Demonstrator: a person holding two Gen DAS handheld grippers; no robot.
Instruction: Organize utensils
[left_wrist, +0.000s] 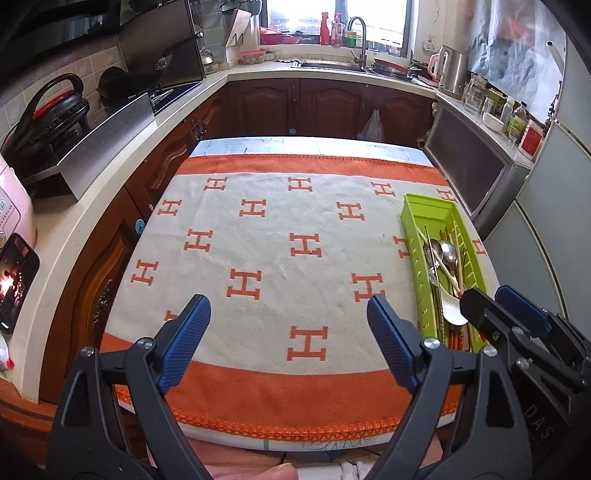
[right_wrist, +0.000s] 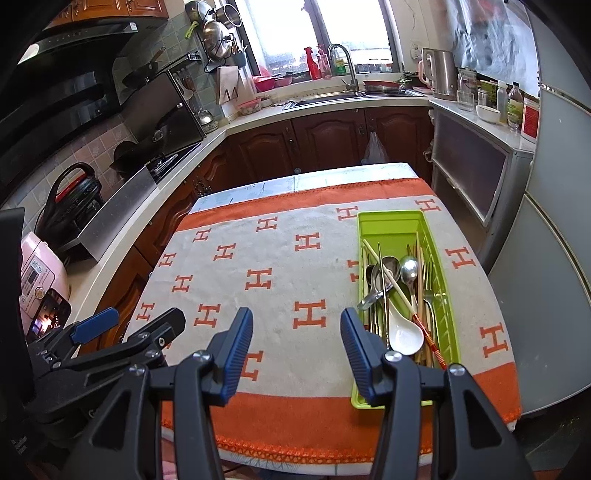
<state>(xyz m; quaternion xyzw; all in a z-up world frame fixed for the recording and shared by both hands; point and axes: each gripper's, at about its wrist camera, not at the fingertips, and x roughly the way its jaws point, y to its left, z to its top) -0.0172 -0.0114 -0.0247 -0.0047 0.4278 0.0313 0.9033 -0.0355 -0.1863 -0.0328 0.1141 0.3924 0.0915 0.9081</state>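
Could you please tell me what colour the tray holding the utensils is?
The tray is lime green, seen best in the right wrist view.

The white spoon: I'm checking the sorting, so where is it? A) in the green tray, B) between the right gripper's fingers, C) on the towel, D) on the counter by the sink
A: the white spoon lies in the green tray among metal spoons and chopsticks.
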